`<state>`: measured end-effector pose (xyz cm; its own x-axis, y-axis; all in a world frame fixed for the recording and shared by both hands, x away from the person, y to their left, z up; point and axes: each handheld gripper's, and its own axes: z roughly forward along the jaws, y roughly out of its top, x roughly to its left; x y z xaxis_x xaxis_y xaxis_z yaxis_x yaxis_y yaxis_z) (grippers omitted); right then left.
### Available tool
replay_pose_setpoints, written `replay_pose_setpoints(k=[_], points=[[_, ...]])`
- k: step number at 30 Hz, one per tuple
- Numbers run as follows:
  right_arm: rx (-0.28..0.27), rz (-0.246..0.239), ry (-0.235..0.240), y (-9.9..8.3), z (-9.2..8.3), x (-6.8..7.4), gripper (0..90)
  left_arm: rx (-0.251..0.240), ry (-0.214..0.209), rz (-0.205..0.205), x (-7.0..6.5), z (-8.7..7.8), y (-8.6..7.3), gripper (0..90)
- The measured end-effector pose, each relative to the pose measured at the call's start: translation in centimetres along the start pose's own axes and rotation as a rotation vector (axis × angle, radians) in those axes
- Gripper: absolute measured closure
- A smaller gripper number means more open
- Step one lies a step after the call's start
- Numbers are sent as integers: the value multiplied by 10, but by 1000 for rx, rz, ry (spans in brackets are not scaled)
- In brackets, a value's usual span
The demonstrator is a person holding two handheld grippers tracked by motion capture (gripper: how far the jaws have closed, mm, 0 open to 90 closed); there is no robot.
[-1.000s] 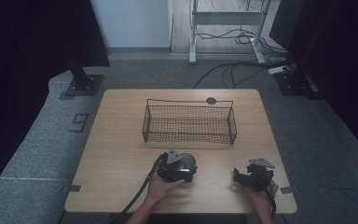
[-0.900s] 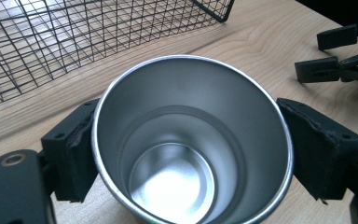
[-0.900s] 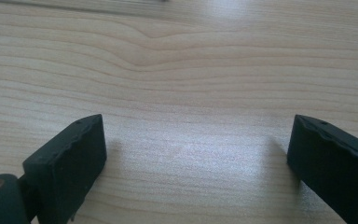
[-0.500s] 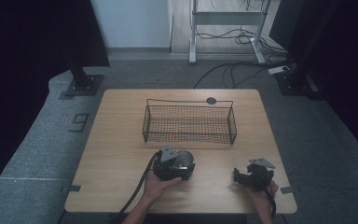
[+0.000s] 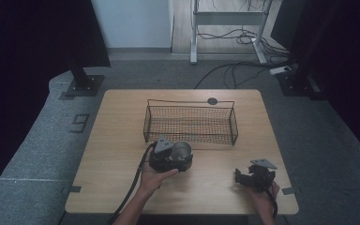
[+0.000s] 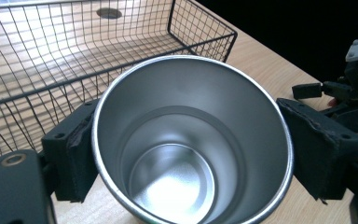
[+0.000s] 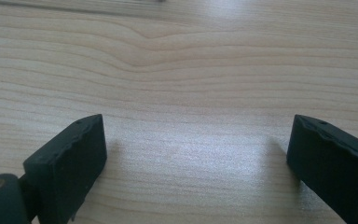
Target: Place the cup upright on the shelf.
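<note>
The basket [image 5: 190, 123] stood on the table [image 5: 117, 140], toward its far middle. The cup [image 5: 182, 151] sat between the jaws of the left gripper [image 5: 171, 157], just in front of the basket's near wall. The right gripper [image 5: 255, 177] rested on the table near its front right corner, well apart from the cup.
</note>
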<state>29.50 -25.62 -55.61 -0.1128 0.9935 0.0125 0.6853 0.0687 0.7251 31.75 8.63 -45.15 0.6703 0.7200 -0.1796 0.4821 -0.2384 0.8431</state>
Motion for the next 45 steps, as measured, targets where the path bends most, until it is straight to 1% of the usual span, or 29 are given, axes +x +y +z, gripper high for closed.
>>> replay_pose_setpoints(k=[6, 11, 14, 17, 18, 19, 22, 25, 34, 38, 41, 45], points=[[0, 0, 0, 0, 0, 0, 48, 2, 7, 9, 2, -1, 8, 145], [-1, 2, -1, 0, 0, 0, 48, 10, 14, 25, 3, 0, 14, 145], [-1, 2, -2, 0, 0, 0, 48, 11, 15, 18, 5, 2, 20, 145], [0, 2, -2, 0, 0, 0, 48, 15, 25, 29, 6, 3, 23, 145], [-1, 2, -2, 0, 0, 0, 48, 14, 30, 41, 8, 5, 27, 145], [-1, 2, -2, 0, 0, 0, 48, 14, 30, 41, 8, 5, 27, 145], [0, 0, -1, 0, 0, 0, 47, -3, 11, 29, 13, 5, 32, 145], [-1, 3, -1, 0, 0, 0, 48, -7, 17, 28, 15, 7, 35, 145], [3, 2, -1, 1, 0, 0, 48, 0, 5, 36, 17, 13, 47, 145], [3, 3, -1, 1, 0, 0, 48, 1, -14, 19, 21, 18, 51, 145], [3, 3, -1, 1, 0, 0, 48, 3, -1, 28, 23, 20, 54, 144], [0, 5, -2, 1, 1, 0, 48, -5, -6, 19, 27, 22, 56, 145]])
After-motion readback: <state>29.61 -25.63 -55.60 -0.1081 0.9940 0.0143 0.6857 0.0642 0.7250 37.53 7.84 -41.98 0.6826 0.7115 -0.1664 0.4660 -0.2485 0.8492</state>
